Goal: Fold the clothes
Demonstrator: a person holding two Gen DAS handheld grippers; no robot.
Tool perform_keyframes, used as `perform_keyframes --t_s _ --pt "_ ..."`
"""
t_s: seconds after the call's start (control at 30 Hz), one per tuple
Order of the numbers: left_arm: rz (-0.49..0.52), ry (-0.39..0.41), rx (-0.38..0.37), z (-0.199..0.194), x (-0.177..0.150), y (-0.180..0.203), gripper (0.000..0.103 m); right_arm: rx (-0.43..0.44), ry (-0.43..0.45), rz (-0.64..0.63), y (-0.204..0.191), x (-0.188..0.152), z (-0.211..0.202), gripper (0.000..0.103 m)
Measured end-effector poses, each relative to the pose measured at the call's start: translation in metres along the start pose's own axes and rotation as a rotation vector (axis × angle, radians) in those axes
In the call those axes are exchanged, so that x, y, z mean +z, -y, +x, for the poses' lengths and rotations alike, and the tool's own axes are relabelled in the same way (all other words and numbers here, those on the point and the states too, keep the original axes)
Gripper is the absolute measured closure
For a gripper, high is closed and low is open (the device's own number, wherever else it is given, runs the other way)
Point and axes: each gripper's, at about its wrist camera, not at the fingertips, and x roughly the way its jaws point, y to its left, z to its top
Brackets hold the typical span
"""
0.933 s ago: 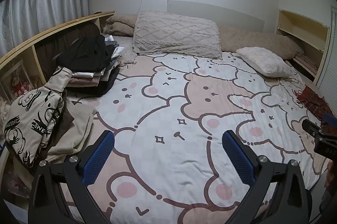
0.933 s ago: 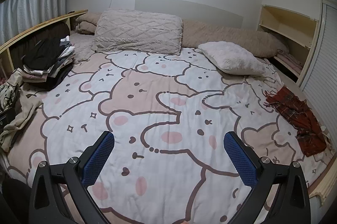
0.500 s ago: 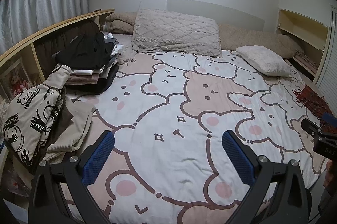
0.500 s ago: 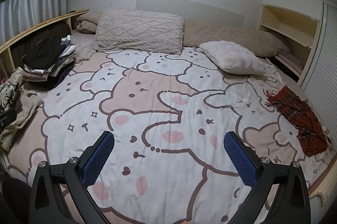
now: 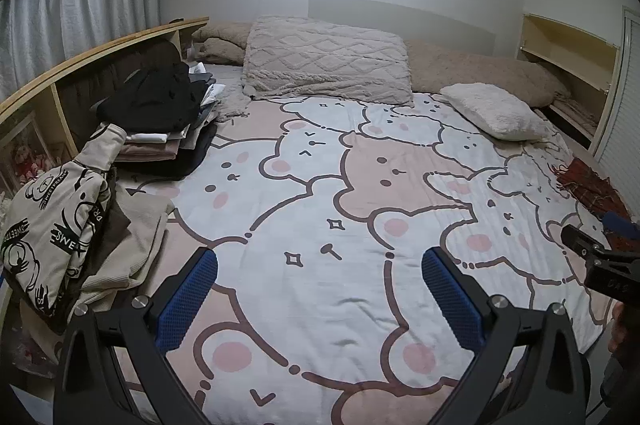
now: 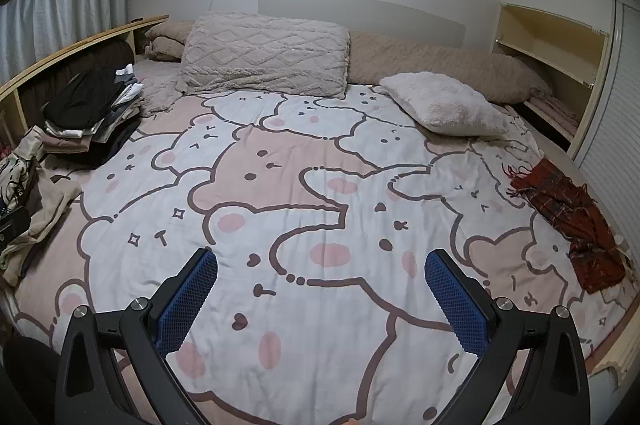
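Observation:
A loose heap of clothes lies at the bed's left edge: a cream printed hoodie (image 5: 52,225) on top of beige garments (image 5: 128,245); the heap also shows in the right wrist view (image 6: 36,213). Behind it stands a stack of folded clothes (image 5: 160,121) topped by a black garment (image 6: 84,97). A red plaid scarf (image 6: 568,221) lies at the bed's right edge. My left gripper (image 5: 320,289) is open and empty above the bear-print bedspread (image 5: 320,185). My right gripper (image 6: 320,289) is open and empty above the bedspread too; it also shows at the right edge of the left wrist view (image 5: 600,257).
A large knitted pillow (image 5: 328,65), a small fluffy pillow (image 5: 496,109) and a long tan bolster (image 5: 480,77) lie at the head of the bed. A wooden shelf (image 5: 100,57) runs along the left side. A cabinet with shelves (image 6: 552,45) stands at the right.
Both views have shifted slightly, the left a little toward the right. Both grippers stay open and empty; nothing on the bed has moved.

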Motion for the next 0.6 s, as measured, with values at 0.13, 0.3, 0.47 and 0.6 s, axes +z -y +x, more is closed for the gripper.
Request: perform_keyframes --t_s 0.13,0.3,0.47,0.6 --pt "-0.005 -0.011 -0.006 0.0018 -0.0028 0.0002 0.000 0.000 -0.008 -0.001 0.0000 -0.0013 0.0016 0.000" --pt "-0.002 -0.019 -0.007 0.0025 -0.0044 0.0015 0.000 0.002 -0.017 0.002 -0.0003 -0.0027 0.0036 0.000" --pt "0.000 -0.024 -0.007 0.0030 -0.0041 0.0024 0.000 0.005 -0.025 0.001 -0.0004 -0.0035 0.0055 0.000" --pt "-0.001 -0.025 -0.007 0.0030 -0.0033 0.0032 0.000 0.006 -0.028 0.000 -0.0007 -0.0041 0.0066 0.000"
